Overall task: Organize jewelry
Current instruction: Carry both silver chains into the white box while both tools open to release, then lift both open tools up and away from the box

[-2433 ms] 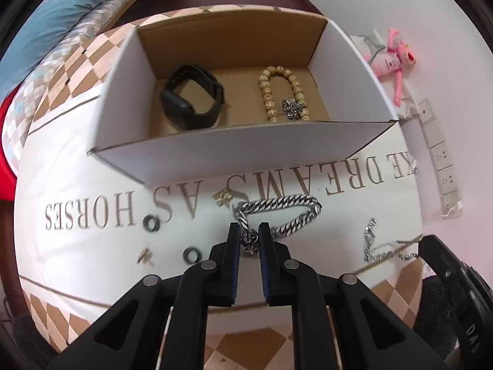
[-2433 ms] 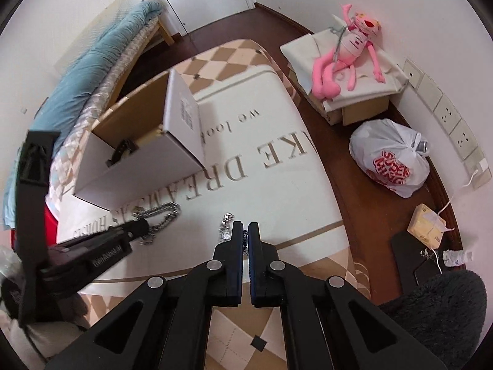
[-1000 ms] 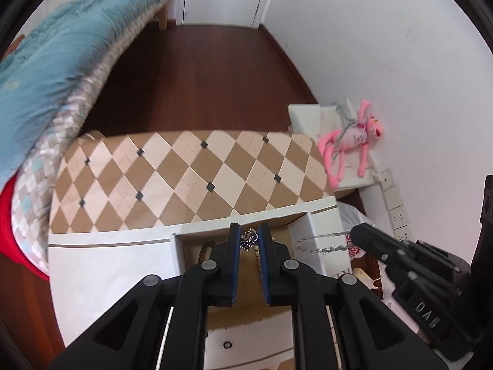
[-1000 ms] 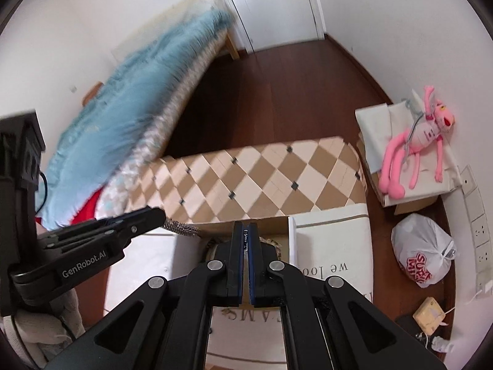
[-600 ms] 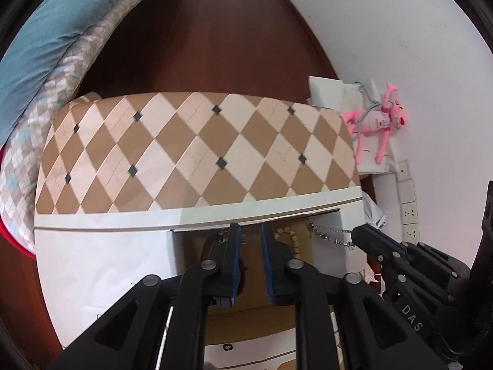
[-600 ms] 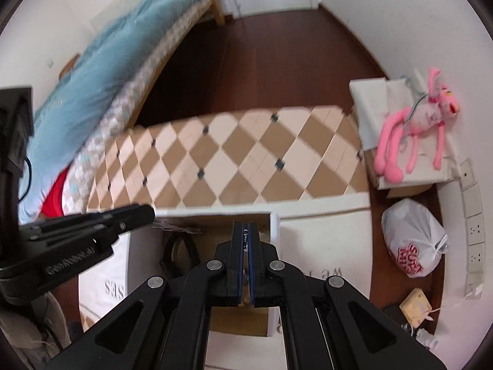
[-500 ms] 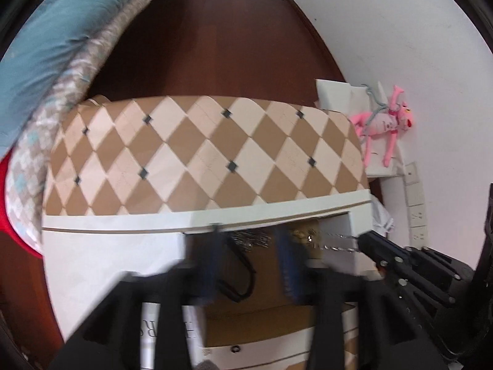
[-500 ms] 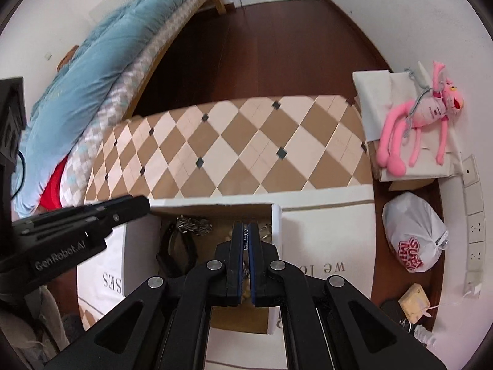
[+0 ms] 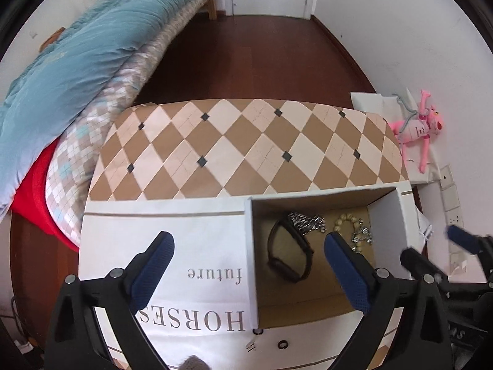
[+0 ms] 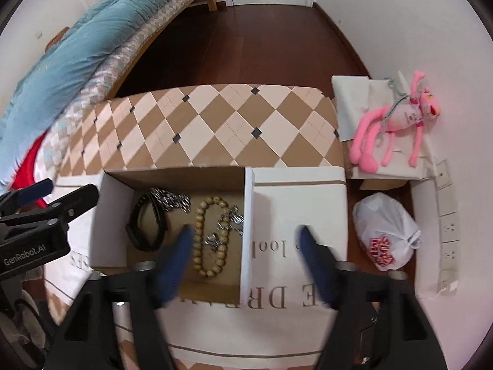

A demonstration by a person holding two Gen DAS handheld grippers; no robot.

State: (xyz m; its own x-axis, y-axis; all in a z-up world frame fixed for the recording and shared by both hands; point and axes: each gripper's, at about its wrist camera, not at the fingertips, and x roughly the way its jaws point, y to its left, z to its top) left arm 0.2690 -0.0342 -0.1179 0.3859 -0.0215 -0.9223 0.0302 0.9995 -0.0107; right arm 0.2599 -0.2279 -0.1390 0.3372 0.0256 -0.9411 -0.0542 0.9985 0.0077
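Observation:
An open white cardboard box (image 9: 250, 234) (image 10: 248, 215) stands on the printed table cover. Inside lie a black watch (image 9: 288, 256) (image 10: 146, 223), a thick silver chain bracelet (image 9: 306, 222) (image 10: 172, 200), a wooden bead bracelet (image 9: 346, 220) (image 10: 211, 237) and a thin silver chain (image 9: 360, 236) (image 10: 229, 223). My left gripper (image 9: 248, 242) is open and empty above the box's left wall. My right gripper (image 10: 245, 232) is open and empty above the box's right wall. Small rings (image 9: 283, 344) and an earring (image 9: 249, 346) lie on the cover in front of the box.
A bed with a blue quilt (image 9: 61, 71) stands at the left. A pink plush toy (image 10: 397, 126) lies on a low box at the right, with a white plastic bag (image 10: 385, 237) on the floor below it. Wall sockets (image 10: 446, 215) line the right wall.
Both grippers carried chains up over the box and opened. The thick bracelet and the thin chain now lie inside the box. Both grippers are empty.

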